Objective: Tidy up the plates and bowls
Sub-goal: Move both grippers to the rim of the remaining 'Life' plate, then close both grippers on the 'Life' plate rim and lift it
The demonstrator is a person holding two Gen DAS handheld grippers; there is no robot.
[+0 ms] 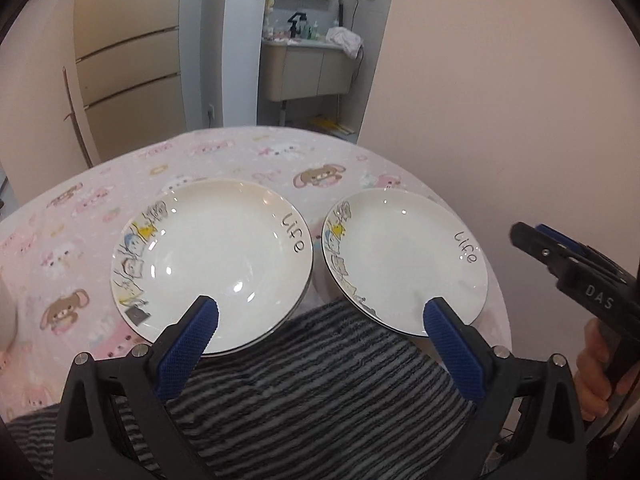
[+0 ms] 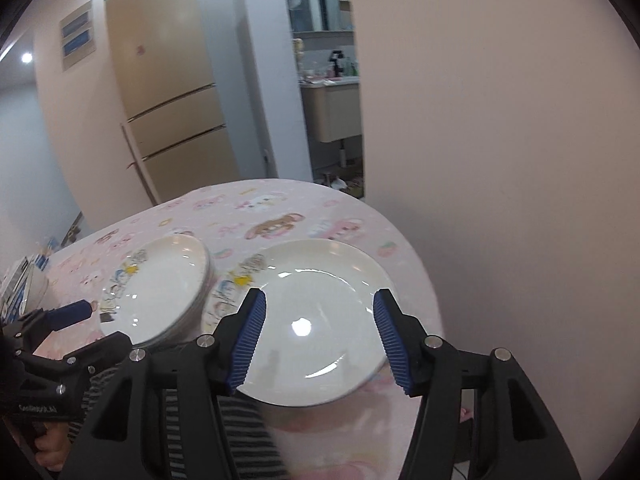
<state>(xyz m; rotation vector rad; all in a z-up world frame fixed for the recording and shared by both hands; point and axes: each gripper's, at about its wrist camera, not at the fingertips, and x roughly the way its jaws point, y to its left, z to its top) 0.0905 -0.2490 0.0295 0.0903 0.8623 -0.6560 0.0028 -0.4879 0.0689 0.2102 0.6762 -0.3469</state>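
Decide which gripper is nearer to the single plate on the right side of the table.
Right. The right gripper hangs open directly over the single plate, fingers framing it. The left gripper is open and sits off to its left, between it and the plate stack.

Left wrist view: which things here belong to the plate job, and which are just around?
Job:
plate stack, on the left
single plate, on the right
left gripper, open
right gripper, open

Just around:
tablecloth
fridge
bathroom cabinet
striped clothing
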